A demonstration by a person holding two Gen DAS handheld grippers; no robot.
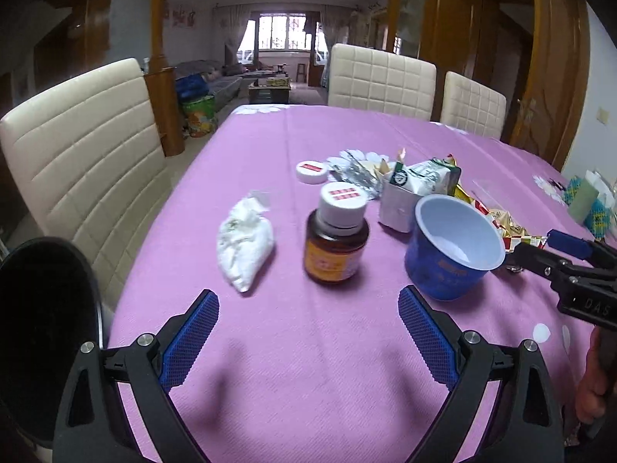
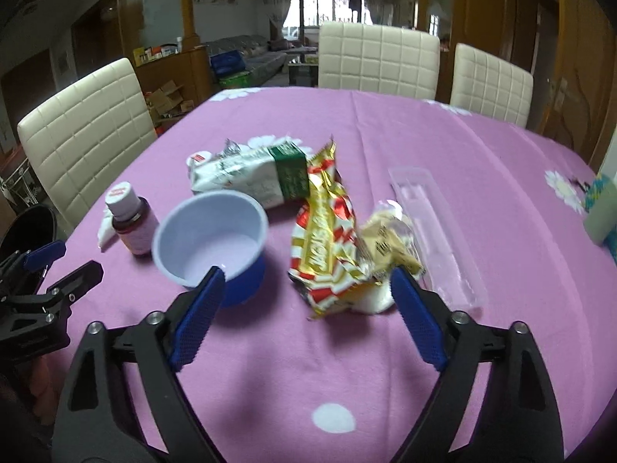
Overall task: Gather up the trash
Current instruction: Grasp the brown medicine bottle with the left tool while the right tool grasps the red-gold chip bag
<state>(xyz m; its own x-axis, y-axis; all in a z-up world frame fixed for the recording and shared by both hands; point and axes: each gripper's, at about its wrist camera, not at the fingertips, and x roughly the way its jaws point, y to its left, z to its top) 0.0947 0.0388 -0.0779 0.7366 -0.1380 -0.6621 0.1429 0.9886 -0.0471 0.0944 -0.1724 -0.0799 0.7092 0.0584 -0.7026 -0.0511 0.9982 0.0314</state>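
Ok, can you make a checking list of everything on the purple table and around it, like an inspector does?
Surface: purple tablecloth with white flowers, covers the table.
Job's things: blue cup upright and empty; brown bottle upright, capped; white bag lying left of the bottle; gold wrapper crumpled; green-and-white pack lying down; clear plastic tray; loose white cap.
Clutter: green box at the right edge.
Grippers: left gripper open, holding nothing; right gripper open, holding nothing, gold wrapper just ahead.
Cables: nothing seen.
Surroundings: cream chairs around the table; black bin at left.
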